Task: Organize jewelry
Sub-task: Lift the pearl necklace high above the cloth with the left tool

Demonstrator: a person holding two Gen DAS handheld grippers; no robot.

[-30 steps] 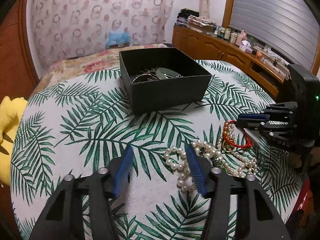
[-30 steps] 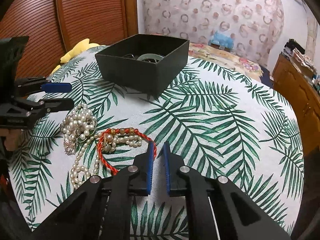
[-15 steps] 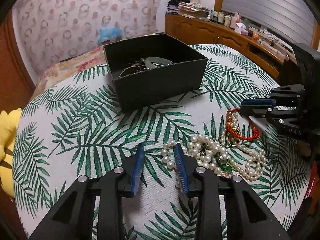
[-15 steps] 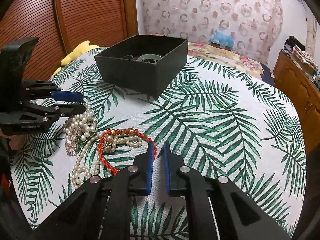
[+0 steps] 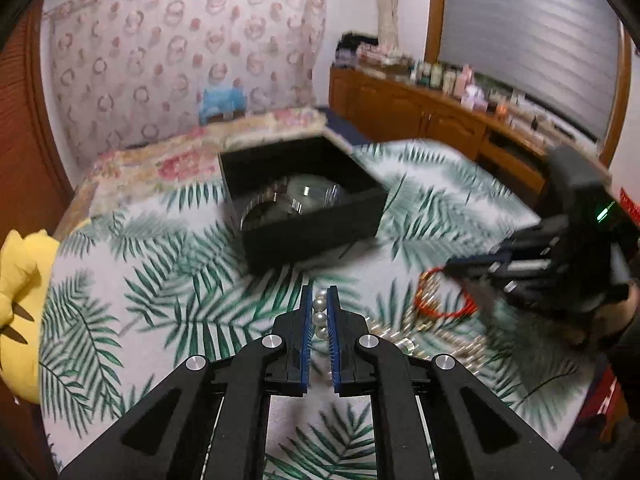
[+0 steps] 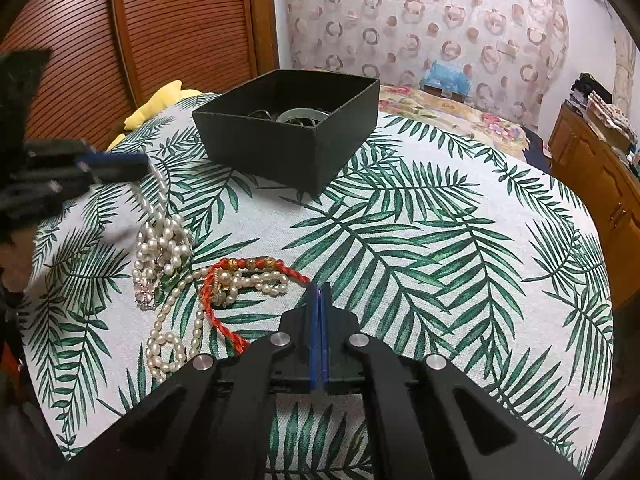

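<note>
My left gripper (image 5: 319, 312) is shut on a white pearl necklace (image 5: 319, 317) and lifts one end; in the right wrist view the left gripper (image 6: 120, 164) shows blurred, with the necklace (image 6: 160, 236) hanging from it down to the pile on the table. A red cord bracelet (image 6: 212, 308) and more pearl strands (image 6: 168, 344) lie beside it. The black jewelry box (image 6: 304, 148) stands open behind, with bangles inside; it also shows in the left wrist view (image 5: 316, 228). My right gripper (image 6: 319, 304) is shut and empty, just right of the red bracelet.
The round table has a palm-leaf cloth (image 6: 440, 240). A yellow plush toy (image 5: 20, 280) lies at its left edge. A bed (image 5: 160, 160) stands behind and a wooden dresser (image 5: 440, 120) to the right.
My left gripper closed on the pearl necklace and rose with it toward the box. My right gripper closed fully and stayed in place.
</note>
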